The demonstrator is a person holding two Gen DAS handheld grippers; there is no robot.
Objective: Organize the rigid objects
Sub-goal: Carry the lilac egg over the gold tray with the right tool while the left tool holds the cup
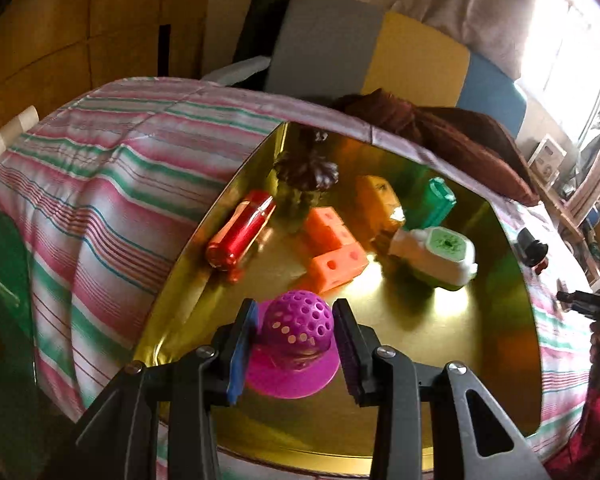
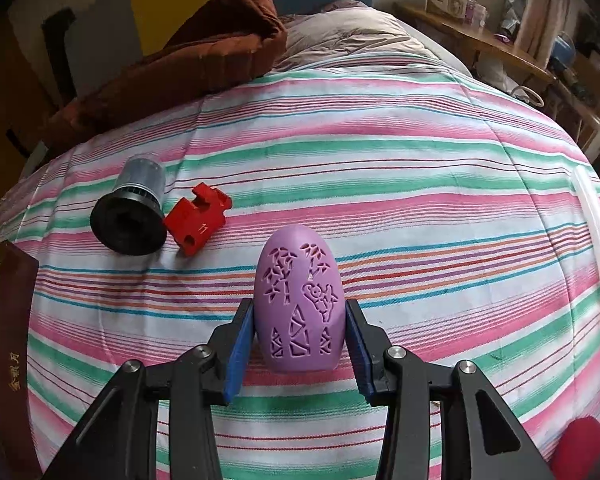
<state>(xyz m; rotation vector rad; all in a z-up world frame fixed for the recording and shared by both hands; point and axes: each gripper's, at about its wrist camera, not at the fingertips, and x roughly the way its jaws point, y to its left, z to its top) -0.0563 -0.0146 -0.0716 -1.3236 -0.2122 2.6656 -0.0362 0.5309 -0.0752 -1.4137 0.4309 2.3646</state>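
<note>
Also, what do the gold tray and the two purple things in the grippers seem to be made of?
Gold tray: probably metal with a polished finish, since it mirrors the objects on it. Purple perforated dome in the left gripper: glossy plastic, moulded holes. Lilac egg-shaped case in the right gripper: matte plastic or perhaps silicone, with cut-out patterns.
</note>
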